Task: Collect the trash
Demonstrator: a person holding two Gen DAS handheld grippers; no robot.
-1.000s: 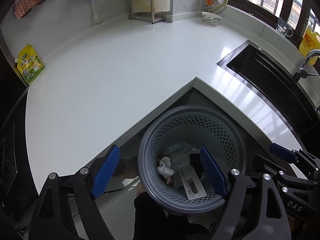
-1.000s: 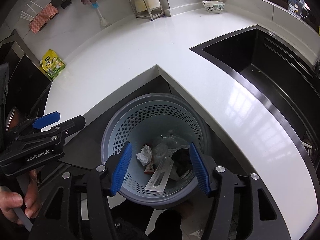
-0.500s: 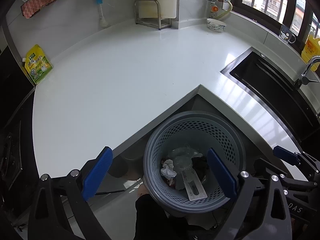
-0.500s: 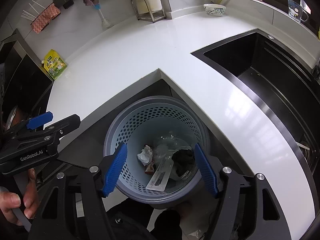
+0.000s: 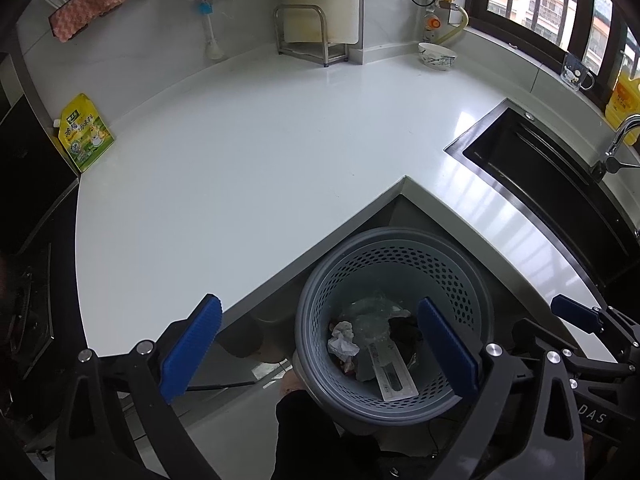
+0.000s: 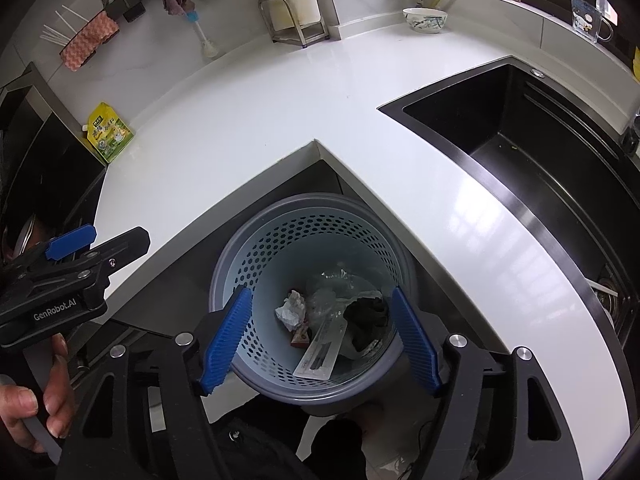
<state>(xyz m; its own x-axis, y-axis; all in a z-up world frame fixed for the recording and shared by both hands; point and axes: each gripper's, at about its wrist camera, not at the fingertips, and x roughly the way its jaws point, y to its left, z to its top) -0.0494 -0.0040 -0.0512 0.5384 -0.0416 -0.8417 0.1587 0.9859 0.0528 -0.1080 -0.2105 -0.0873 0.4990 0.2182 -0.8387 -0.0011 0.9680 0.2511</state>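
A grey perforated trash basket (image 5: 476,280) stands on the floor in the inner corner of the white counter (image 5: 260,152); it also shows in the right wrist view (image 6: 248,256). Inside lie a crumpled white paper (image 5: 342,338), clear plastic wrap (image 5: 372,320), a dark wad (image 6: 366,316) and a long flat packet (image 6: 320,350). My left gripper (image 5: 320,354) is open and empty, above the basket's left side. My right gripper (image 6: 320,338) is open and empty, directly over the basket.
A black sink (image 6: 540,152) is set in the counter on the right, with a tap (image 5: 616,144). A yellow-green pouch (image 5: 84,132) leans at the counter's left end. A bowl (image 5: 438,56), a metal rack (image 5: 304,36) and hanging cloths (image 5: 86,12) line the back wall.
Both grippers have risen and pulled back from the basket, so it looks smaller. The left gripper's jaws have opened wider. The trash in the basket has not moved.
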